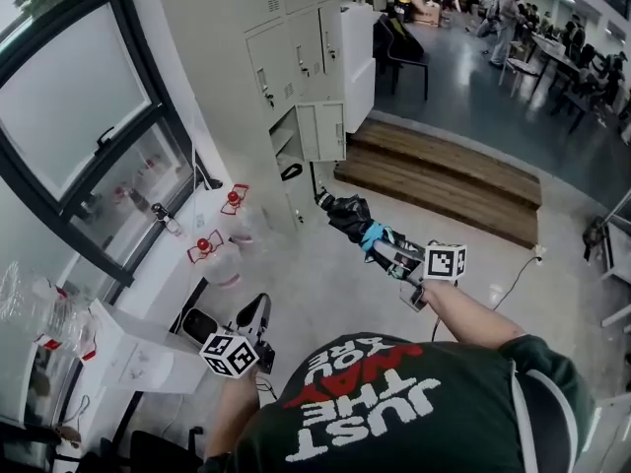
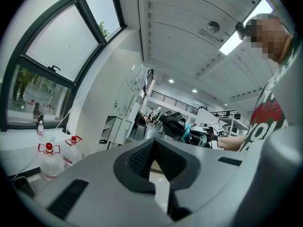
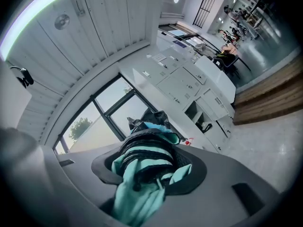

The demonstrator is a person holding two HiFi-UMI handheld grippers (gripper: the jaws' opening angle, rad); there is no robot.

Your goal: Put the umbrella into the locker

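Upside down in the head view, the back of a person's green T-shirt [image 1: 394,412] carries "JUST THE" in white and "WAY" in red. A further white line beyond it cannot be read in full.

1. The head view looks steeply down from above the person's shoulders [image 1: 414,402] at lockers [image 1: 296,47] and window [image 1: 79,106].
2. The left gripper view sits just behind the left tongs [image 2: 152,148], facing level toward the lockers.
3. The right gripper view, rolled sideways, sits close behind the right tongs [image 3: 149,162] and umbrella [image 3: 142,126].
4. All 3 share the lockers and window.
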